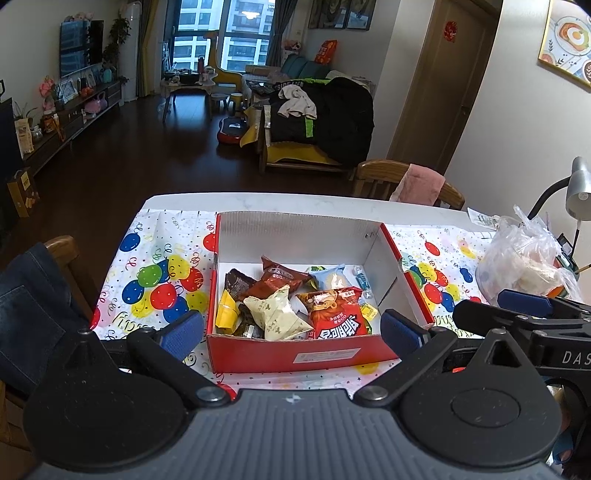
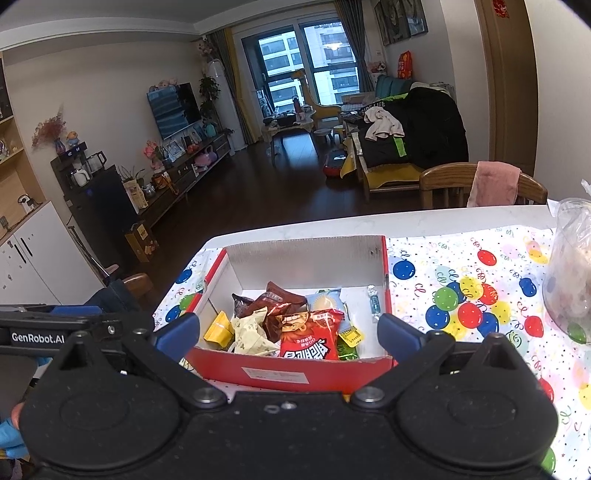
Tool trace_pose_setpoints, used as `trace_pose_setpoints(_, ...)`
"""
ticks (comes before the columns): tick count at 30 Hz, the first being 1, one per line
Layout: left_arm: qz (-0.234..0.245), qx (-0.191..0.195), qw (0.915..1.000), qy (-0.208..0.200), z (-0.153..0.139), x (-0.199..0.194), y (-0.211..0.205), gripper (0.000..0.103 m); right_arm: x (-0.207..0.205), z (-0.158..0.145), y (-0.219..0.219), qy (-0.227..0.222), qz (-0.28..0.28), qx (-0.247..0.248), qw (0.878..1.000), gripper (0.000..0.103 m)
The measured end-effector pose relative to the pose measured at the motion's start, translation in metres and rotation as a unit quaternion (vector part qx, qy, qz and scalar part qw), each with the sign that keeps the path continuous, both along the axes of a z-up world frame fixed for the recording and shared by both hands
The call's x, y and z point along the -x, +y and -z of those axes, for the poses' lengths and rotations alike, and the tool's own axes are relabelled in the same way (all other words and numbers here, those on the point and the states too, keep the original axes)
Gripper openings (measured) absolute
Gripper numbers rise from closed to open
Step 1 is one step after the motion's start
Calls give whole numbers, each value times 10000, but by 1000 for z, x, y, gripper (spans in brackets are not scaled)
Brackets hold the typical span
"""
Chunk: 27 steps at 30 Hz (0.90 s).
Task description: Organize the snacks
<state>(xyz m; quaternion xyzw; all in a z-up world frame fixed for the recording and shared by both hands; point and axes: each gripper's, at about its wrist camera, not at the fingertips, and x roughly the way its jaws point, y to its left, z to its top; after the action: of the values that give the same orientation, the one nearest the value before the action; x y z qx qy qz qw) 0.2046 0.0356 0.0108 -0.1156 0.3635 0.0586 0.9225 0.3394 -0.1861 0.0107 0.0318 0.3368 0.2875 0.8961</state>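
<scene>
Occlusions and cut-offs, both wrist views.
Red snack bag [image 1: 338, 317] covers lower packets; its print is too small to read. Plastic bag [image 2: 570, 273] runs off the right edge. Box [image 2: 295, 376] near corners sit behind blue fingertips [image 2: 177, 330].

A lived-in home is shown, an open living and dining room. A wall-mounted television [image 2: 173, 109] is seen above a long low media cabinet [image 2: 192, 162] crowded with framed photos, flowers and toys. A sofa [image 1: 317, 122] heaped with dark coats and clothing is set near a tall window [image 1: 225, 33] through which apartment blocks are seen. Dark wood flooring [image 1: 147, 147] is laid throughout. Wooden dining chairs [image 2: 454, 184], one draped with a pink cloth [image 2: 493, 184], are drawn up to the bench [image 2: 406, 218], which is covered by a balloon-print party cloth [image 2: 461, 295]. A children's stool [image 1: 236, 99] and framed pictures [image 1: 565, 40] are also visible.
</scene>
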Motion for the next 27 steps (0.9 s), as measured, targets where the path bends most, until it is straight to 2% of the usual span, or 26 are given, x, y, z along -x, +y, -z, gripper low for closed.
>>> trace_pose_setpoints(14,-8,26,9999,-160,-8,3,1,103,3,-4,1,-29,-17,-50,10000,103)
trace_pose_setpoints(27,58,31,9999,-147,-10,6,1,103,6,-6,3,-28,59,-26,10000,103)
